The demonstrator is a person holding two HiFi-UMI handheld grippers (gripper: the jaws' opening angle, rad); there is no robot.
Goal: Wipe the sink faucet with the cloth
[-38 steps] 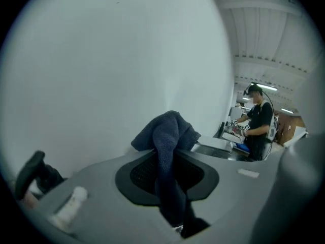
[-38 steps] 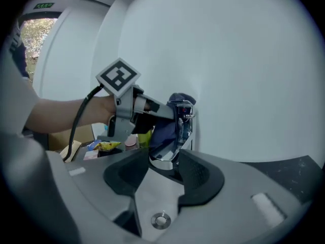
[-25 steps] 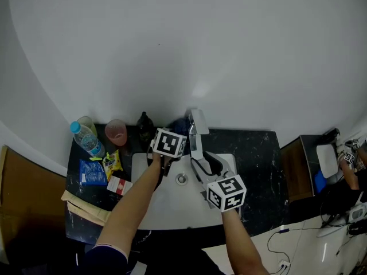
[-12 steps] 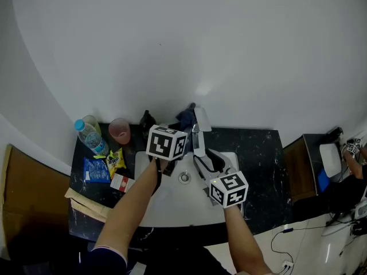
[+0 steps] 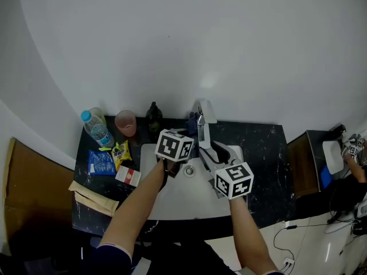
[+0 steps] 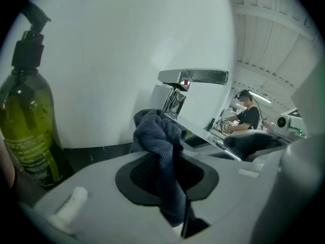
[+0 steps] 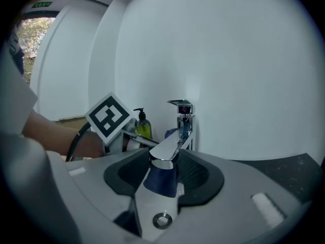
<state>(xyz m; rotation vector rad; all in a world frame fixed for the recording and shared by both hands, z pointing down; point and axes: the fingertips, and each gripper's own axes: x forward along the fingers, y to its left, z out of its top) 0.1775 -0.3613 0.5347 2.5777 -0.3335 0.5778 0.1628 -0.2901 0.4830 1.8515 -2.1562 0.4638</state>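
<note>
The chrome faucet (image 5: 202, 124) stands at the back of the white sink (image 5: 172, 202). My left gripper (image 5: 184, 129) is at the faucet's left side, shut on a dark blue cloth (image 6: 161, 145) bunched against the faucet's base (image 6: 173, 104). The flat handle (image 6: 195, 77) shows above the cloth. My right gripper (image 7: 165, 162) reaches in from the front. The spout (image 7: 166, 151) lies between its two jaws, which are closed on its sides. In the head view my right gripper (image 5: 210, 152) sits over the basin on the spout.
A green soap bottle (image 6: 24, 120) stands just left of the faucet. On the dark counter (image 5: 261, 148) to the left are a water bottle (image 5: 96, 128), a pink cup (image 5: 126, 122) and snack packets (image 5: 103, 161). The drain (image 5: 188, 170) lies below the spout.
My left gripper with the cloth has shifted beside the faucet, rising and then drawing back a little toward me. My right gripper has stayed on the spout. The head view has shifted slightly.
</note>
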